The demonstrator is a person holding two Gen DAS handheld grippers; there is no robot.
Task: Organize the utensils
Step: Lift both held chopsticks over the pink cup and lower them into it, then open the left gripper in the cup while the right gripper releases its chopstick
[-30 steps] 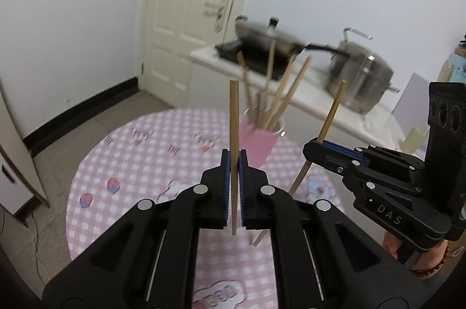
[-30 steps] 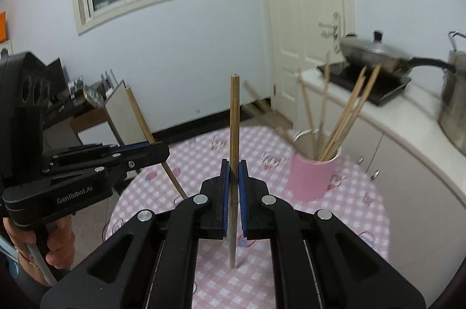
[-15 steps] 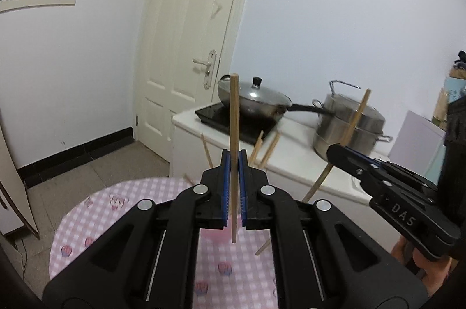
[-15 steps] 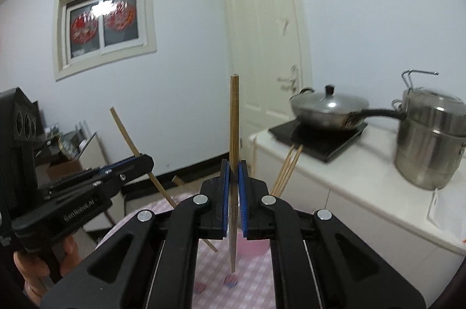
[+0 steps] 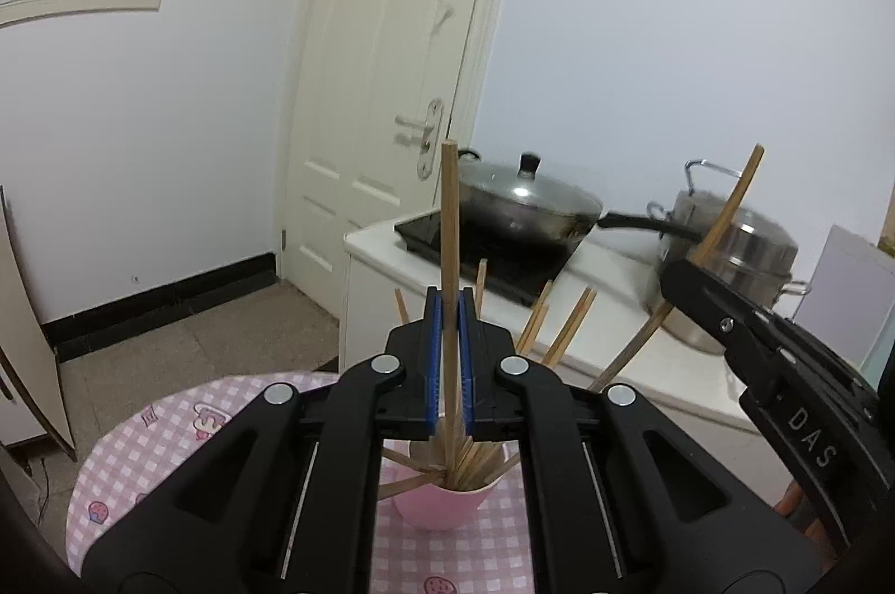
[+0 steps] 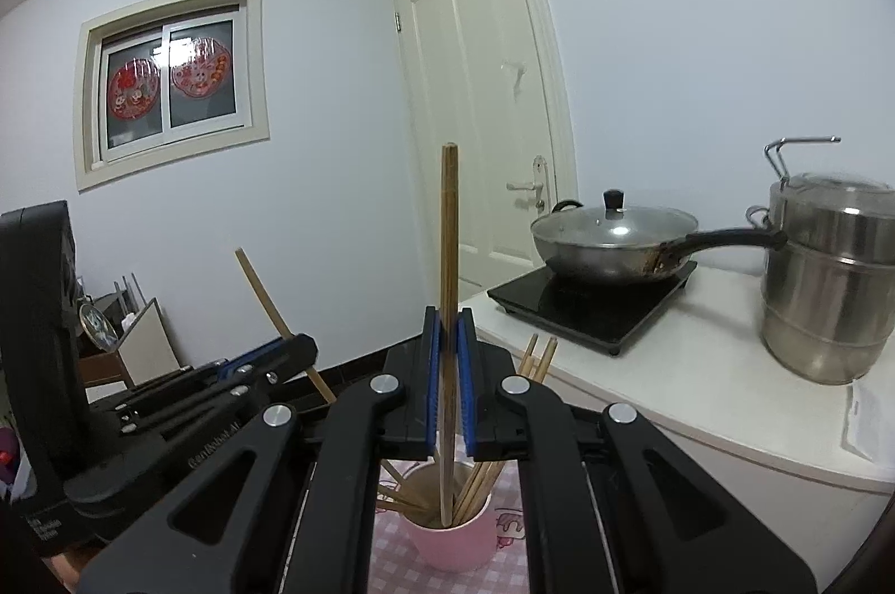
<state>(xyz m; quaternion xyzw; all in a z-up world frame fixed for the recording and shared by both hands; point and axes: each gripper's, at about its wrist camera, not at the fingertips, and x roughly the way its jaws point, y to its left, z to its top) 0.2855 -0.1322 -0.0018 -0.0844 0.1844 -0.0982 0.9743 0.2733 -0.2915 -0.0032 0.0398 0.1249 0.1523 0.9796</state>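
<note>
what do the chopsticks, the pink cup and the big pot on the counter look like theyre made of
Chopstick in the left gripper: looks like bamboo or wood, matte tan with faint lengthwise grain.
Pink cup: probably plastic, smooth and evenly coloured; ceramic cannot be ruled out.
Stacked pot: stainless steel by its brushed silvery shine and reflections.

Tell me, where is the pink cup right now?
The pink cup sits low in the middle of both wrist views, on the pink checked tablecloth, already holding several chopsticks, just below the two gripped chopsticks.
</note>
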